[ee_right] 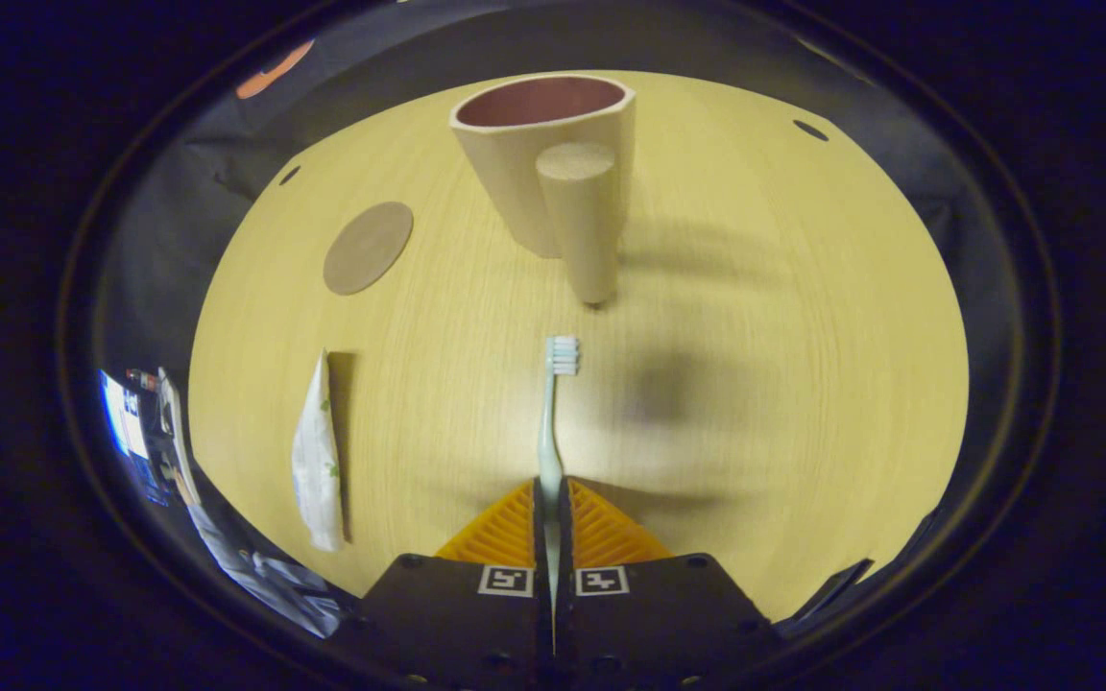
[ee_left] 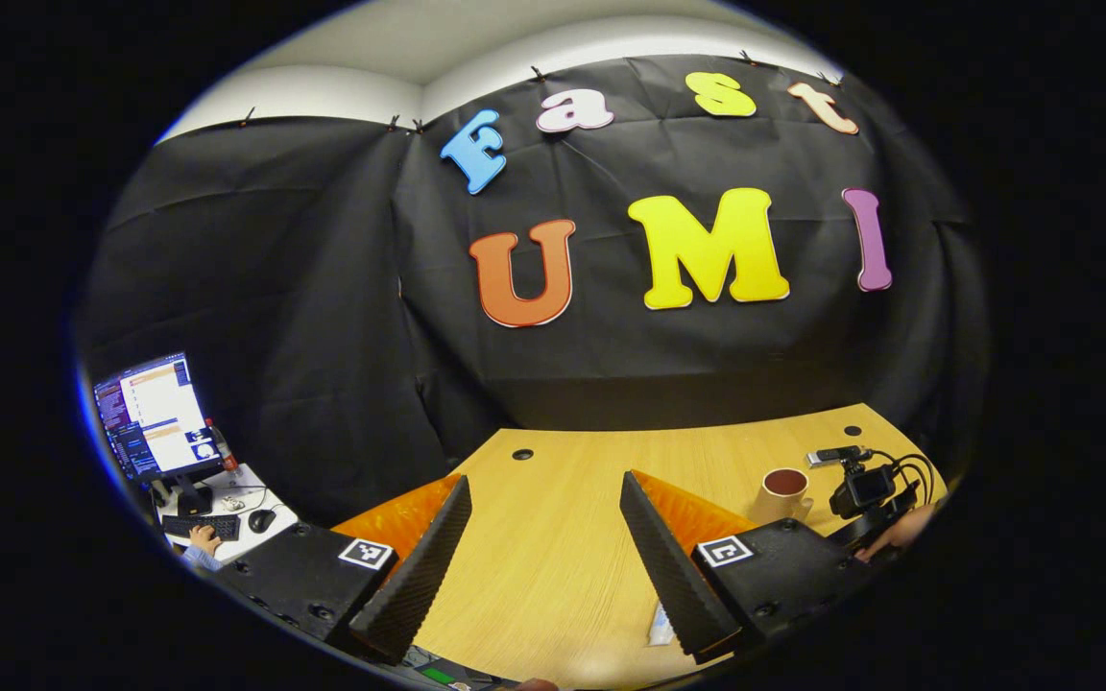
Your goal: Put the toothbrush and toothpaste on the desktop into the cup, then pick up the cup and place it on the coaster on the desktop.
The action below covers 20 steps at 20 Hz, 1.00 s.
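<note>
In the right gripper view my right gripper (ee_right: pixel 550 499) is shut on the handle of a pale toothbrush (ee_right: pixel 553 403), whose bristled head points toward the cup. The beige cup (ee_right: pixel 543 158), dark red inside, stands upright ahead with its thick handle facing me. A round brown coaster (ee_right: pixel 368 247) lies to the cup's left. The white toothpaste tube (ee_right: pixel 316 459) lies flat on the desk at the left. In the left gripper view my left gripper (ee_left: pixel 543 566) is open above bare desk; the cup (ee_left: pixel 782 493) stands at the right, and a bit of the toothpaste (ee_left: pixel 661 626) shows by the right finger.
The wooden desk (ee_right: pixel 783 317) has small cable holes near its far edge. In the left gripper view, the other gripper's camera and cables (ee_left: pixel 865 485) sit beyond the cup. A side table with a monitor (ee_left: pixel 155 415), keyboard and a person's hand lies far left.
</note>
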Tool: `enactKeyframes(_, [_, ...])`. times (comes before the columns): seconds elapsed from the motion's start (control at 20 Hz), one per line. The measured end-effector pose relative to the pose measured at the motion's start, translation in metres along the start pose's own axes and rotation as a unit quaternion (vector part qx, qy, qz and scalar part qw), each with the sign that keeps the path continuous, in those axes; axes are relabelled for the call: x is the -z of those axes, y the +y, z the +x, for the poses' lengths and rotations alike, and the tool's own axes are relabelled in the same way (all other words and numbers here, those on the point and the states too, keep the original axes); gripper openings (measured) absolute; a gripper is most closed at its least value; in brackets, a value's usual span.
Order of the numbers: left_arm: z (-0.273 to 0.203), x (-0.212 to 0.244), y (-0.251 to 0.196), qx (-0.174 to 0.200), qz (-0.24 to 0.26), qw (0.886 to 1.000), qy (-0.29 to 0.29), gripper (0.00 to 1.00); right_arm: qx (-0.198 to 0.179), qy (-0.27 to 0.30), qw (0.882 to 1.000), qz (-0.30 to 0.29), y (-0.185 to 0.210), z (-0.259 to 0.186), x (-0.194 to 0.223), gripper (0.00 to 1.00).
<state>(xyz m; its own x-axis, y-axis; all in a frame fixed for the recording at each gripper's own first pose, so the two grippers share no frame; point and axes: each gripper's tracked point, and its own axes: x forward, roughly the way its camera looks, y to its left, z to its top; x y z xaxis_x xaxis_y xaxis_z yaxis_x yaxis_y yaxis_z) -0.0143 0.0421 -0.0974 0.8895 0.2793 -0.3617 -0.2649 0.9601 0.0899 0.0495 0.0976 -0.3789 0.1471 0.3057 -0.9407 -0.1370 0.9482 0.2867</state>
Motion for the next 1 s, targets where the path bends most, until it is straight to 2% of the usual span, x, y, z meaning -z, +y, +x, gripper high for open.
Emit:
enactKeyframes(0.25, [0.019, 0.019, -0.026, 0.07, -0.009, 0.997, 0.04, 0.99, -0.003, -0.036, 0.999, 0.001, 0.004, -0.016, -0.007, 0.01])
enactKeyframes(0.45, [0.035, 0.046, -0.046, 0.134, -0.01, 0.986, 0.095, 1.0, -0.019, -0.069, 0.997, 0.014, 0.015, -0.035, -0.013, 0.01])
enactKeyframes(0.65, [0.039, 0.091, -0.066, 0.187, -0.018, 0.965, 0.185, 1.0, -0.025, -0.1, 0.994, 0.029, 0.022, -0.057, -0.016, 0.01])
enactKeyframes(0.8, [0.043, 0.114, -0.077, 0.227, -0.025, 0.946, 0.232, 1.0, -0.02, -0.132, 0.991, 0.032, 0.021, -0.076, -0.02, 0.01])
enactKeyframes(1.0, [0.039, 0.142, -0.08, 0.28, -0.003, 0.917, 0.284, 1.0, -0.014, -0.184, 0.982, 0.039, 0.025, -0.102, -0.03, 0.01])
